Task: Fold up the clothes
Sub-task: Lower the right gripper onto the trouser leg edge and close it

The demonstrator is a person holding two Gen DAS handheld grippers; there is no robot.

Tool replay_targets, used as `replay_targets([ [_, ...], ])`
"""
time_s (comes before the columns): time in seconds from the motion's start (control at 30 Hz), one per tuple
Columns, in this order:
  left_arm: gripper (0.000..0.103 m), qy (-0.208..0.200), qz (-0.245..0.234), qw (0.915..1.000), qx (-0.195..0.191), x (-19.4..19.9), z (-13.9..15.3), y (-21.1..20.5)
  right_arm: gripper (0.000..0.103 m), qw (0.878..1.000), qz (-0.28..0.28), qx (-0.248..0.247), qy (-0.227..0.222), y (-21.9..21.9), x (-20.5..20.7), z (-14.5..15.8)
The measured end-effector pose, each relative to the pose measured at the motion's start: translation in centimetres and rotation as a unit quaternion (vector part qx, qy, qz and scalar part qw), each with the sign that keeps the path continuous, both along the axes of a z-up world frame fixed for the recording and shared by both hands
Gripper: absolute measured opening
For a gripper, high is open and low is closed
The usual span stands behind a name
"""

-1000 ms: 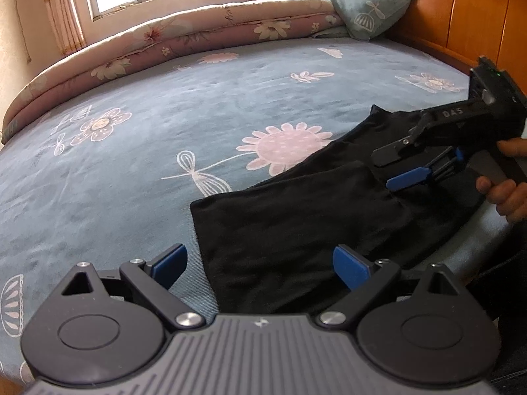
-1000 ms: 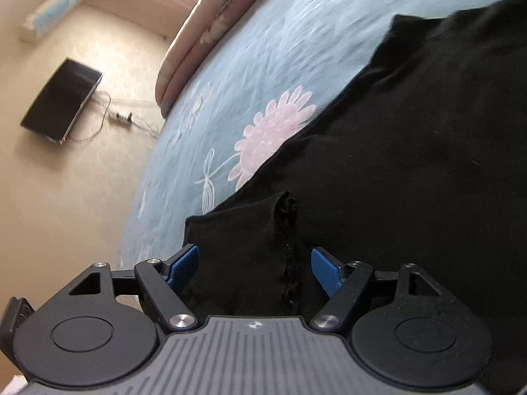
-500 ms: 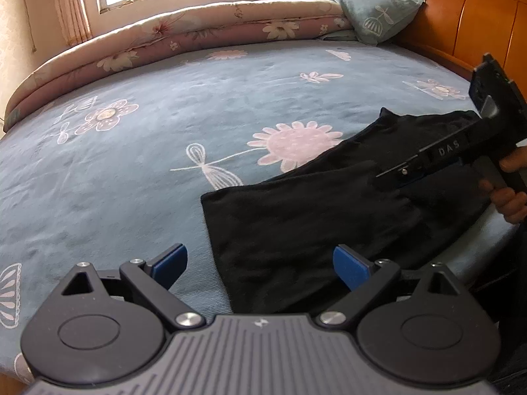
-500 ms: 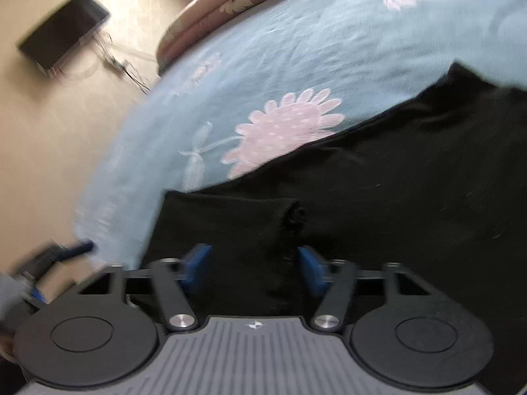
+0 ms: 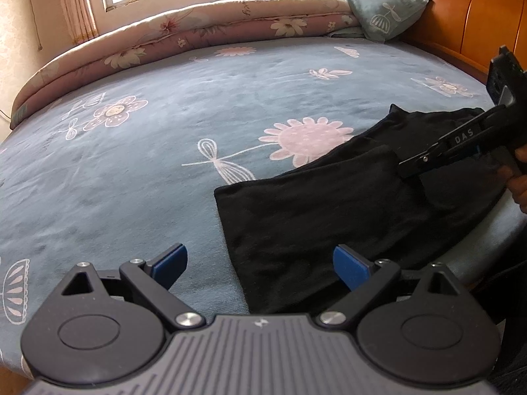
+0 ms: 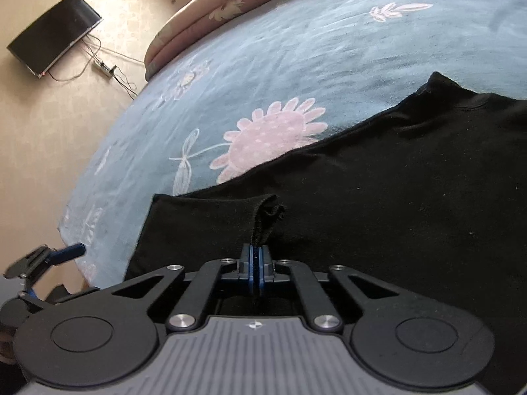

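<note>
1. My right hand-held gripper (image 6: 256, 256) is pressed together on a raised tuft of the black garment (image 6: 378, 197), pinching an inner edge of the cloth just ahead of the blue pads. I hold it there so I can lift that flap without dragging the layers beneath.
2. My left hand-held gripper (image 5: 260, 263) is spread wide and holds nothing. It hovers at the near edge of the bed (image 5: 131, 164), over the garment's near corner, ready to pin or take that end.
3. The garment lies flat along the bed's near side, one panel already lying over another. Whether it is a shirt or trousers I cannot tell against the dark cloth.
4. Beyond it the flowered blue bedspread (image 5: 296, 138) runs bare, leaving room to lay a fold across.
5. Farthest off, the rolled quilt (image 5: 197, 33) and the pillow (image 5: 378, 6) sit by the headboard, out of my way.
</note>
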State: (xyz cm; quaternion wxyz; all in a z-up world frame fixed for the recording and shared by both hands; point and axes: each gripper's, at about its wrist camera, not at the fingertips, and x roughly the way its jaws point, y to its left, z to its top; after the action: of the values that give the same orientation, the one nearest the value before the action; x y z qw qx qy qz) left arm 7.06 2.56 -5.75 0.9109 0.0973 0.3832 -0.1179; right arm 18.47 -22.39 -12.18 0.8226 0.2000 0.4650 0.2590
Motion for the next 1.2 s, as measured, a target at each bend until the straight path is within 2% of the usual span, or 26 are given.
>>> replay_targets([
  [0.2,0.095,0.003,-0.004,1.0000,-0.001,0.1,-0.3,-0.1,0.004,0.999,-0.016,-0.028,0.007,-0.1,0.2,-0.3],
  [0.3,0.095,0.006,-0.007,1.0000,0.000,0.1,-0.4,0.0,0.004,0.999,-0.022,-0.020,0.021,-0.3,0.3,-1.0],
  [0.4,0.095,0.006,-0.015,0.9999,-0.002,0.5,-0.2,0.0,0.009,0.999,-0.023,-0.033,0.016,-0.2,0.0,-0.6],
  [0.47,0.095,0.000,-0.034,0.9994,-0.012,1.1,0.1,-0.1,0.012,0.999,-0.033,-0.042,0.007,-0.4,-0.4,0.0],
  [0.53,0.095,0.001,-0.064,0.9977,-0.023,2.2,0.2,-0.6,0.021,0.997,-0.046,-0.057,-0.005,-0.6,-0.9,0.6],
  [0.6,0.095,0.001,-0.100,0.9945,-0.031,3.4,0.1,-1.3,0.024,0.998,-0.049,-0.048,-0.011,-1.0,-1.4,0.8],
  [0.73,0.095,0.035,-0.144,0.9881,-0.041,7.0,-2.3,-2.4,0.027,0.998,-0.049,-0.035,-0.017,-1.2,-2.5,0.9],
  [0.8,0.095,0.053,-0.131,0.9889,-0.047,8.7,-3.7,-2.0,0.027,0.999,-0.041,-0.020,-0.020,-1.2,-2.9,0.8],
  [0.87,0.095,0.070,-0.111,0.9884,-0.077,10.1,-4.7,-0.9,0.028,0.999,-0.032,-0.002,-0.023,-1.2,-3.4,0.8],
  [0.93,0.095,0.074,-0.103,0.9845,-0.121,10.7,-4.8,0.3,0.037,0.999,-0.001,0.025,-0.027,-0.8,-3.8,0.6],
  [1.0,0.095,0.076,-0.099,0.9822,-0.140,11.0,-4.4,0.9,0.042,0.998,0.036,0.030,-0.035,0.2,-4.1,0.1],
  [1.07,0.095,0.074,-0.094,0.9824,-0.144,11.3,-4.3,1.3,0.042,0.998,0.059,0.012,-0.030,1.3,-4.0,-0.7],
  [1.2,0.095,0.076,-0.084,0.9854,-0.128,12.3,-4.4,1.4,0.042,0.998,0.057,0.030,-0.024,1.1,-3.6,-1.6],
])
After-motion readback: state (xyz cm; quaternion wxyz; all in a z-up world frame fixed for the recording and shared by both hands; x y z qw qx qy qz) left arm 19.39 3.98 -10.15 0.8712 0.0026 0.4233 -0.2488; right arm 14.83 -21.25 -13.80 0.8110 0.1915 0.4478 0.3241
